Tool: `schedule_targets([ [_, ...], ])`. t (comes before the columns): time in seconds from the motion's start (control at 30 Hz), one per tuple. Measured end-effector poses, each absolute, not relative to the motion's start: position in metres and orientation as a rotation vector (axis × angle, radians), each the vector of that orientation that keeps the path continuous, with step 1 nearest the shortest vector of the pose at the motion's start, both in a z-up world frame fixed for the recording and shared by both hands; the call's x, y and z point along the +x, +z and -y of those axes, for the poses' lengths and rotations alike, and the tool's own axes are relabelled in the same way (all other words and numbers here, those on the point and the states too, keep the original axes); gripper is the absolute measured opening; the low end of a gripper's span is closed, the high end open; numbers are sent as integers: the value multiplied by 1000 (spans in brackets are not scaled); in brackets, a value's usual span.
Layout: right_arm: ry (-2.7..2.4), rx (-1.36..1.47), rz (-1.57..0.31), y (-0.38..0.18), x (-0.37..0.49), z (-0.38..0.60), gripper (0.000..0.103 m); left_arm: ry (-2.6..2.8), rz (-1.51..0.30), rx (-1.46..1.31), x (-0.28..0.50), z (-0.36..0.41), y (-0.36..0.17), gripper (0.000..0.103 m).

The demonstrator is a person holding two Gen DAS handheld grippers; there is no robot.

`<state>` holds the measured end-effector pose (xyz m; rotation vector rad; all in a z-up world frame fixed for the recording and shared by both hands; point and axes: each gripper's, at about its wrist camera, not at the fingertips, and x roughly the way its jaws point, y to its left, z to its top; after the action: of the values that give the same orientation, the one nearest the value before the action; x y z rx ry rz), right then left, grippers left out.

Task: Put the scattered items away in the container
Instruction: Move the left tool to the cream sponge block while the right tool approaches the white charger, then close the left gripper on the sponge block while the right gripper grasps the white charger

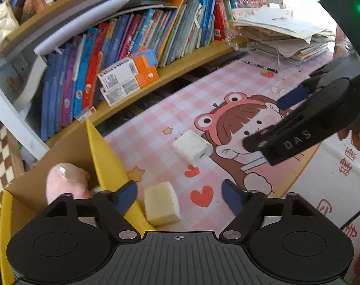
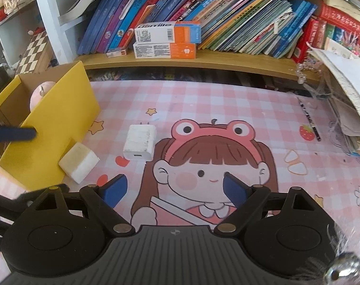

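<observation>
Item 1, container: yellow cardboard box at the left of the pink checked mat, open at the top; a pink plush toy already lies inside it

Item 2, loose: pale foam block, resting on the mat, touching or just beside the box's outer wall; I cannot tell which

Item 3, loose: white charger plug, flat on the mat near the printed cartoon girl, prongs pointing toward the bookshelf, apart from the block

Item 4, possibly loose: black pen lying further right on the mat, near the paper stack

Item 5, left gripper: fingers spread wide and holding nothing; it hovers with the block between the blue pads, nearer the left one

Item 6, right gripper: fingers likewise wide and empty; it hangs above the mat with the charger ahead and slightly left

Handling note, my judgement: the step in hand is the left gripper taking the block; I would centre the block between the pads before closing, since the left finger sits close to the box wall and may catch it; squeeze gently, as the foam looks soft; lift clear of the rim, then release over the plush; the right can take the charger across its short sides
</observation>
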<state>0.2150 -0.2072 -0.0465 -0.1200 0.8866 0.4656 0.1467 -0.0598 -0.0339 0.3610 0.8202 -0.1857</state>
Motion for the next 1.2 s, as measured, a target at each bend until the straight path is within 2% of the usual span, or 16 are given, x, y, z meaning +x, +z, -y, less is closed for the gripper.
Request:
schedule_targets([
  [0.1,491,-119,-896,-50,223,203,85,-183,-838,359,149,62,-40,55],
  [0.13,501,-120,-899,-51,225,202,85,-172,-841,365,150,64,-42,53],
  [0.43,608,-111,-939,-67,253,187,72,-42,-872,502,159,83,-64,53],
  [0.6,659,-90,-954,-75,269,179,68,3,-890,604,167,94,-76,53],
  [0.67,677,-77,-963,-78,275,176,68,10,-902,659,170,99,-82,51],
  [0.73,694,-69,-969,-81,279,172,67,7,-918,726,173,105,-90,38],
  [0.8,713,-70,-970,-84,282,168,67,0,-929,772,175,109,-96,35],
  [1.2,744,-59,-995,-100,296,151,67,40,-1000,788,192,102,-114,34],
])
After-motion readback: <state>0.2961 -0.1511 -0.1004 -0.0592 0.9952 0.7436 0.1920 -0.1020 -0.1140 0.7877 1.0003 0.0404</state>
